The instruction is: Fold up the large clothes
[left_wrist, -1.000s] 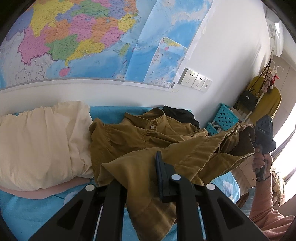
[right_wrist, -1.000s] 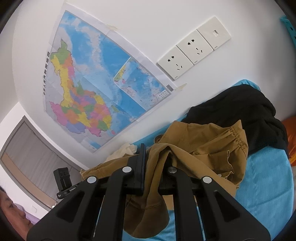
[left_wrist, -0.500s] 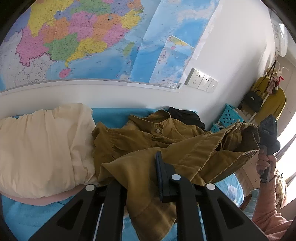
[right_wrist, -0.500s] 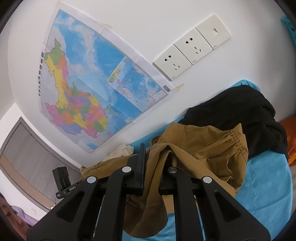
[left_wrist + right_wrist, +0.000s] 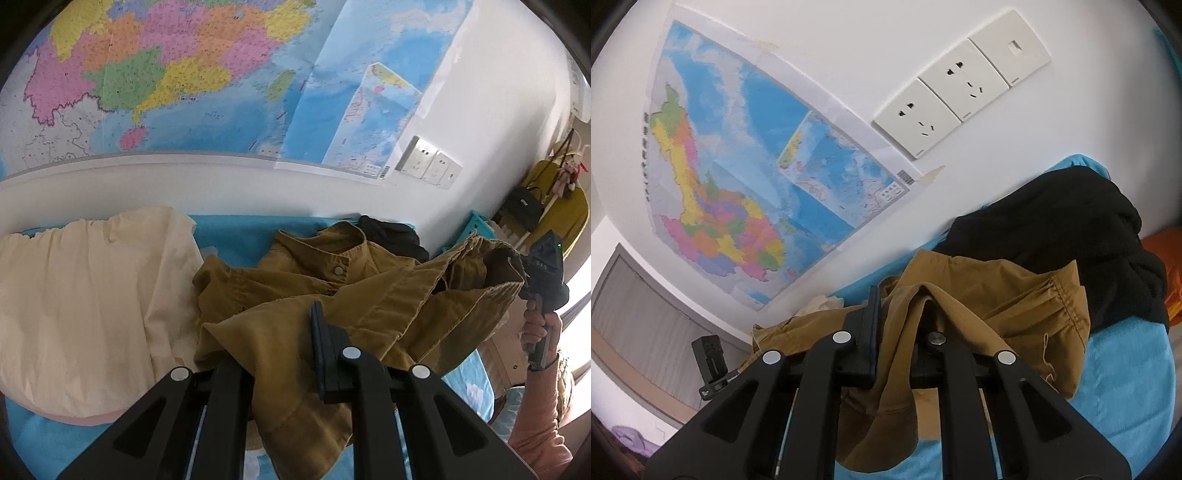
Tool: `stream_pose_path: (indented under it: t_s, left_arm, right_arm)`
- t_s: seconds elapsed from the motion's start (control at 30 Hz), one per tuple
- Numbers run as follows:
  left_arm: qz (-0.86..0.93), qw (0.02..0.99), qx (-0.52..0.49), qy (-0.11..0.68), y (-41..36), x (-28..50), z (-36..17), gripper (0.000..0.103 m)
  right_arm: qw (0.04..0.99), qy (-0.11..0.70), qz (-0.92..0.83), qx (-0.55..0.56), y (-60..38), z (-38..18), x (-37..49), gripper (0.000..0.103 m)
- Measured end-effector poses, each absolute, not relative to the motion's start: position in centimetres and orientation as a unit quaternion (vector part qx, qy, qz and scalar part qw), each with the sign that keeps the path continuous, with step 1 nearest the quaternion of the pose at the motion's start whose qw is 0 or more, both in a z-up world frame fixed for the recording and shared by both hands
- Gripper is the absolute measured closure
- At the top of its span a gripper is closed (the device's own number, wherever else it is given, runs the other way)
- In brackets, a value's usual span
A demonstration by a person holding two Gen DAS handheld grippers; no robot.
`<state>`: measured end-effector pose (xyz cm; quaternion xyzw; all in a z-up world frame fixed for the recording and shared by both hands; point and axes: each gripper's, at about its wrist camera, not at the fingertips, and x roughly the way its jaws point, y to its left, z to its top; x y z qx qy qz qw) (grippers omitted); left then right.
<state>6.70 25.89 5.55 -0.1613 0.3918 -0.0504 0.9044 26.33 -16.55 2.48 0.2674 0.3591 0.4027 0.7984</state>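
A mustard-brown corduroy shirt [image 5: 369,295] lies crumpled on the blue bed [image 5: 236,236], its collar and a snap button toward the wall. My left gripper [image 5: 273,347] is shut on one edge of the shirt and holds it raised. My right gripper [image 5: 905,317] is shut on another edge of the same shirt [image 5: 997,306], which drapes over its fingers. The right gripper also shows at the right of the left wrist view [image 5: 543,269], with the cloth stretched between the two.
A cream pillow [image 5: 85,302] lies left of the shirt. A black garment [image 5: 1063,236] lies behind it by the wall, with an orange item [image 5: 1167,254] at the right. A wall map [image 5: 184,74] and sockets [image 5: 960,88] hang above the bed. A blue basket [image 5: 476,229] stands far right.
Both grippers have kept their hold on the shirt. The views have shifted slightly, and the right gripper has moved a little lower and farther out with its edge of cloth.
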Motion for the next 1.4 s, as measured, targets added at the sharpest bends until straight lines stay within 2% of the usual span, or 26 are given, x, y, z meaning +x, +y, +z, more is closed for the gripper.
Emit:
stream_pose_path:
  t_s: [0.67,0.77,0.8,0.87,0.9,1.0,1.13,1.23,1.37,1.4]
  left_arm:
    - [-0.011,0.863,-0.202,0.462,29.1,14.7,-0.1,0.088]
    - [-0.007,0.858,-0.209,0.469,29.3,15.3,-0.8,0.088]
    - [-0.005,0.857,-0.209,0.471,29.4,15.5,-0.9,0.088]
    - [-0.001,0.854,-0.212,0.475,29.4,16.0,-1.3,0.088]
    - [0.0,0.853,-0.213,0.476,29.4,16.1,-1.5,0.088]
    - [0.006,0.848,-0.218,0.483,29.5,16.8,-2.1,0.088]
    - [0.011,0.841,-0.226,0.491,29.7,17.4,-2.7,0.088]
    - [0.015,0.835,-0.235,0.498,29.9,17.9,-3.1,0.088]
    - [0.019,0.829,-0.242,0.504,30.1,18.3,-3.4,0.088]
    - [0.019,0.827,-0.247,0.505,30.1,18.3,-3.5,0.088]
  right_arm:
    - [0.793,0.426,0.336,0.277,-13.8,-1.7,34.1,0.087]
    - [0.794,0.435,0.326,0.272,-13.2,-2.5,34.8,0.083]
    - [0.794,0.438,0.322,0.272,-13.2,-2.8,35.0,0.08]
    - [0.789,0.444,0.318,0.281,-13.2,-3.3,35.4,0.061]
    - [0.793,0.439,0.31,0.287,-13.4,-3.4,35.4,0.046]
    - [0.809,0.422,0.304,0.274,-13.5,-2.8,34.6,0.039]
    - [0.847,0.369,0.313,0.222,-13.1,-0.4,31.6,0.039]
    - [0.873,0.323,0.338,0.136,-10.3,1.0,27.8,0.039]
    - [0.866,0.312,0.39,0.018,-3.7,-0.4,24.4,0.04]
    - [0.864,0.316,0.392,-0.005,-2.3,-1.0,24.2,0.042]
